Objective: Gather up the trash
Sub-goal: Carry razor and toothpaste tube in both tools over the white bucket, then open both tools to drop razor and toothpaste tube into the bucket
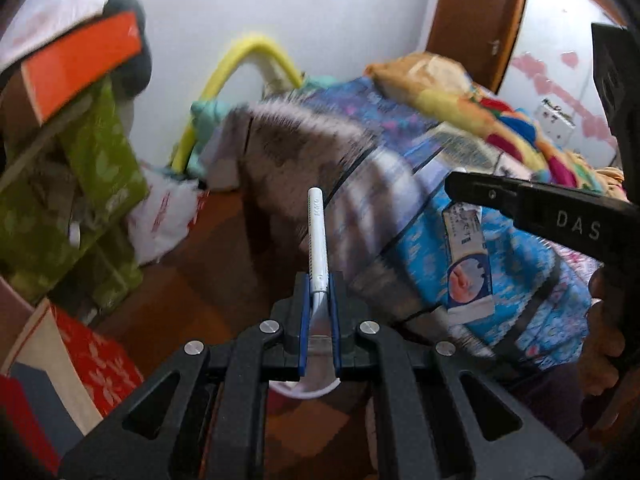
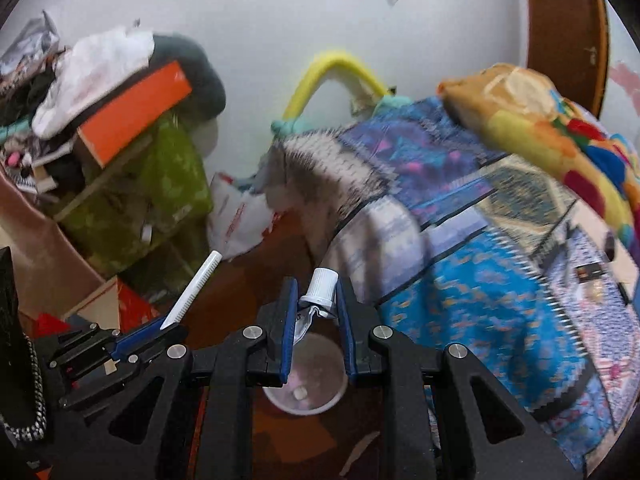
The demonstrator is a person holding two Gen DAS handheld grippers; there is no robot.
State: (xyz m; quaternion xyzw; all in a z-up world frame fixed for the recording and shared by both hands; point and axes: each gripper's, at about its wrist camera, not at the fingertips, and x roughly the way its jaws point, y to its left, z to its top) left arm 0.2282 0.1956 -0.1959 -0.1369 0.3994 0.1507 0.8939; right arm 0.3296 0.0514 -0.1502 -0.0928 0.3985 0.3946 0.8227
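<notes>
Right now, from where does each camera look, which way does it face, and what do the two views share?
Left wrist: sits on the left gripper, facing the quilt-covered bed; it shows its fingers shut on a white pen-like stick, plus the right gripper's side.
Right wrist: sits on the right gripper, facing the same bed; its fingers hold a crumpled tube with a white cap.
Shared: bed, yellow hoop, orange box, the stick.

Below me the brown wooden floor [image 2: 248, 264] carries a white plastic bag [image 2: 240, 220] by the wall and a round clear container [image 2: 306, 396]. The bed [image 2: 460, 300] carries a patterned blue blanket [image 2: 480, 320] and a colourful pillow [image 2: 540, 120].
</notes>
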